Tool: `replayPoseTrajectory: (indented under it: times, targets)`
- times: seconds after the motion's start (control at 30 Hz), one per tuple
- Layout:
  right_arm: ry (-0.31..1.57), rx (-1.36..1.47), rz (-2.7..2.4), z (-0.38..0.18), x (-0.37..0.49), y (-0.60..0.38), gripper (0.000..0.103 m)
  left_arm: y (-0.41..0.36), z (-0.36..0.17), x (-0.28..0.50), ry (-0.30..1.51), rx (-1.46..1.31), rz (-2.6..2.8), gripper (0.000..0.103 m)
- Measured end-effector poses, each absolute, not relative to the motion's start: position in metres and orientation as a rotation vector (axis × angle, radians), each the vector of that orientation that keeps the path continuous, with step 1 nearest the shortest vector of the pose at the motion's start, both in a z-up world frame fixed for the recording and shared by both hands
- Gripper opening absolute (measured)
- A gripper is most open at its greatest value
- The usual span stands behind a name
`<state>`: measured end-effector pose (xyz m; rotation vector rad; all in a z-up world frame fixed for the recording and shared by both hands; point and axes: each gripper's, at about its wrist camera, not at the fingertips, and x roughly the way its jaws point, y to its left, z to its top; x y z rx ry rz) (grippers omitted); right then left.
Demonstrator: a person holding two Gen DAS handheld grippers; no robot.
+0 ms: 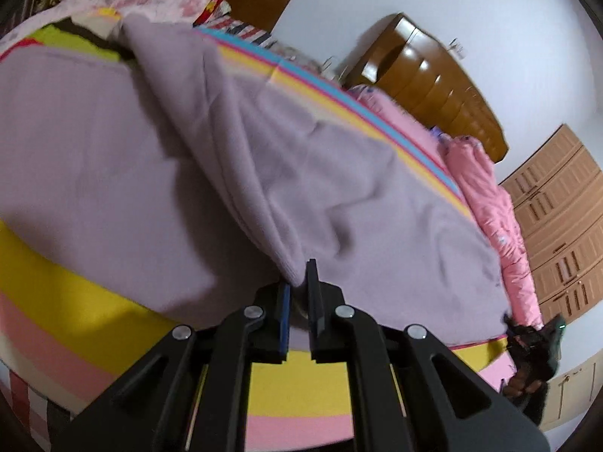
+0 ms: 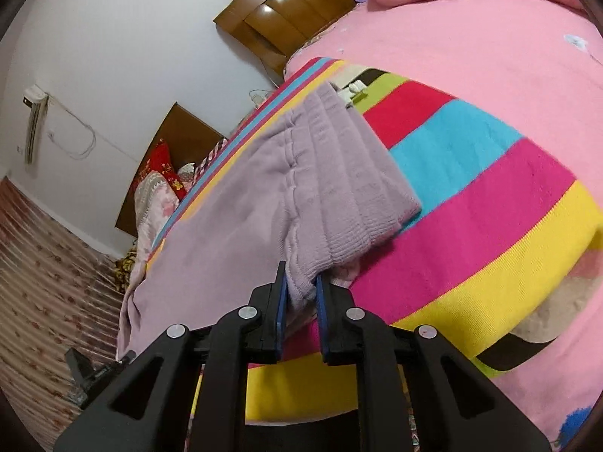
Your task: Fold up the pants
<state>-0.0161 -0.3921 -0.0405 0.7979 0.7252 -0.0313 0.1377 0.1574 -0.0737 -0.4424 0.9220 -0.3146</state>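
Left gripper (image 1: 299, 293): jaws narrow, pinching a lifted fold of the lilac pants (image 1: 113, 158), which spread toward 10 o'clock over the striped blanket (image 1: 301, 388). Right gripper (image 2: 301, 295): jaws clamped on the ribbed waistband (image 2: 350, 196); pants run toward 9 o'clock. Pink quilt (image 2: 471, 37) at 1 o'clock; wooden headboard (image 2: 286, 3) at 12.

Soft, matt lilac knit pants (image 2: 264, 203), ribbed at the waistband, lie on a woven striped blanket (image 2: 490, 226); matt black plastic grippers; glossy varnished wooden headboard (image 1: 433, 83) behind.
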Motion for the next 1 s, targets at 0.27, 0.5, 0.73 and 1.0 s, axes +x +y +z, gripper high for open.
replayPoseTrajectory:
  times: [0.27, 0.5, 0.73, 1.0]
  targets:
    - [0.691, 0.719, -0.042, -0.017, -0.015, -0.388, 0.013, 0.161, -0.071, 0.129, 0.895, -0.422, -0.333, 0.008]
    - [0.720, 0.785, -0.056, -0.042, -0.011, -0.396, 0.008, 0.162, -0.084, 0.125, 0.898, -0.413, -0.330, 0.011]
    - [0.714, 0.824, -0.029, -0.031, -0.015, -0.392, 0.032, 0.163, -0.079, 0.121, 0.896, -0.463, -0.370, 0.034]
    - [0.716, 0.789, -0.035, -0.031, -0.014, -0.386, 0.033, 0.160, -0.073, 0.122, 0.875, -0.476, -0.354, 0.044]
